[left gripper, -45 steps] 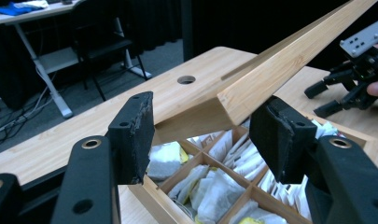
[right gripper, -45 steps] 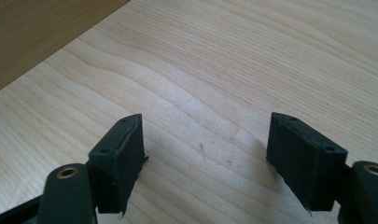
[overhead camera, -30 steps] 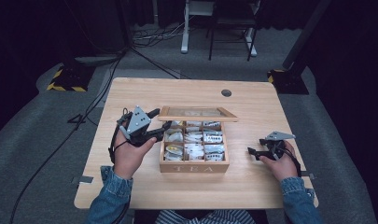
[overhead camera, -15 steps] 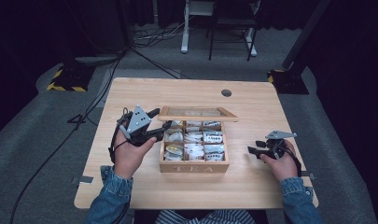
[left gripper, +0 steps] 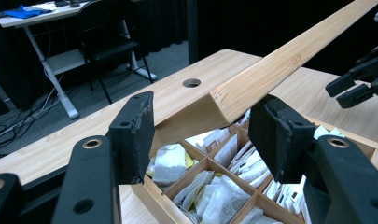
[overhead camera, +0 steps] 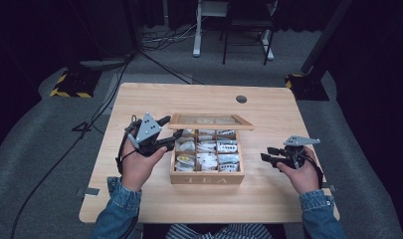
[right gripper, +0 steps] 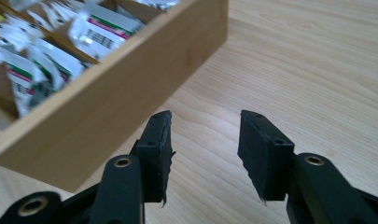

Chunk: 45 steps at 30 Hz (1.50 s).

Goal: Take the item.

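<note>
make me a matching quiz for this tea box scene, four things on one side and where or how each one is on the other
Things:
1. lid
2. left tool
3. right tool
4. tea bags

States:
A. empty, jaws apart over bare table, beside the box's outer wall
B. lying in the compartments of the wooden box
C. raised, hinged open above the box
D. clamped on the lid's edge, holding it up

Pairs: 1-C, 2-D, 3-A, 4-B
</note>
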Each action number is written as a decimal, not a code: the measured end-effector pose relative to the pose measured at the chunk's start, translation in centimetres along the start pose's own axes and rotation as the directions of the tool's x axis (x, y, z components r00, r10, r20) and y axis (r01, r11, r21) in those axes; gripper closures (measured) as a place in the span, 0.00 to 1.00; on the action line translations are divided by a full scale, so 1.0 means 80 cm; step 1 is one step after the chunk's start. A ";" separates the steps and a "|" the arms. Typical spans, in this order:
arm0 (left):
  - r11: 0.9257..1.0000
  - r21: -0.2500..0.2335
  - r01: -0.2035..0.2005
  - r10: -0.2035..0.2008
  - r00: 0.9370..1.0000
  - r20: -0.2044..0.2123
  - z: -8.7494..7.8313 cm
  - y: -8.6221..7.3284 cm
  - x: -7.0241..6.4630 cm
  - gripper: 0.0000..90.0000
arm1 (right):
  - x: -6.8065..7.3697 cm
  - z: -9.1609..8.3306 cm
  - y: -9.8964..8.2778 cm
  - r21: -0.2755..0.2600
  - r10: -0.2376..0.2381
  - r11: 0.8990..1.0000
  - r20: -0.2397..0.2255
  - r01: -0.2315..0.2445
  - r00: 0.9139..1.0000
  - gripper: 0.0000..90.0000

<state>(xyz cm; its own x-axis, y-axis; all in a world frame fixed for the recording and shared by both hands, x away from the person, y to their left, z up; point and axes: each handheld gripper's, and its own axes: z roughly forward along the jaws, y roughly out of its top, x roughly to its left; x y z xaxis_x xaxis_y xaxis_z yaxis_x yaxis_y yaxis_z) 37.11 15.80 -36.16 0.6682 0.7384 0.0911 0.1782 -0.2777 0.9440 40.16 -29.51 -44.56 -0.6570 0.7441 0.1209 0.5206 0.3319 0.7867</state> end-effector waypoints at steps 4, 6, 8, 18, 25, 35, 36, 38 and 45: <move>1.000 0.001 0.001 -0.001 1.000 0.003 0.000 0.000 0.000 0.47 | 0.011 -0.004 0.009 -0.015 0.000 1.000 -0.033 -0.001 0.999 0.64; 1.000 0.002 0.001 -0.001 1.000 0.004 0.000 0.000 0.000 0.46 | 0.016 -0.006 0.012 -0.017 -0.006 1.000 -0.050 0.005 0.999 0.64; 1.000 0.004 0.001 -0.001 1.000 0.005 0.000 0.000 0.000 0.46 | 0.022 -0.006 0.016 -0.022 -0.009 1.000 -0.065 0.007 0.998 0.65; 0.999 0.035 -0.025 0.025 1.000 -0.013 0.007 -0.002 -0.004 0.46 | 0.045 -0.005 0.028 -0.039 -0.048 0.998 -0.130 0.043 0.990 0.66; 0.999 0.031 -0.030 0.030 0.999 -0.019 0.007 -0.002 -0.004 0.46 | 0.061 0.001 0.033 -0.044 -0.068 0.997 -0.177 0.061 0.982 0.66; 0.999 0.032 -0.031 0.031 0.999 -0.018 0.007 -0.002 -0.004 0.46 | 0.081 0.023 0.036 -0.031 -0.083 0.997 -0.250 0.077 0.965 0.68; 0.999 0.032 -0.032 0.033 0.999 -0.019 0.007 -0.002 -0.004 0.46 | 0.083 0.025 0.037 -0.031 -0.086 0.996 -0.252 0.081 0.964 0.69; 0.999 0.033 -0.034 0.035 0.999 -0.020 0.007 -0.003 -0.004 0.46 | 0.085 0.029 0.037 -0.027 -0.092 0.996 -0.248 0.088 0.964 0.69; 0.998 0.040 -0.040 0.041 0.999 -0.022 0.006 -0.004 -0.006 0.46 | 0.090 0.043 0.036 -0.015 -0.104 0.994 -0.250 0.104 0.962 0.72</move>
<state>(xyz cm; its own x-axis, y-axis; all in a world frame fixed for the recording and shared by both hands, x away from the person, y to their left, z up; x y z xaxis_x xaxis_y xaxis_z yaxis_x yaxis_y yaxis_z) 37.03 15.24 -36.67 0.6590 0.7396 0.1366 0.1800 -0.3314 0.9262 38.77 -21.19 -43.45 -0.8233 0.5363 0.1859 0.4414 0.3990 0.8038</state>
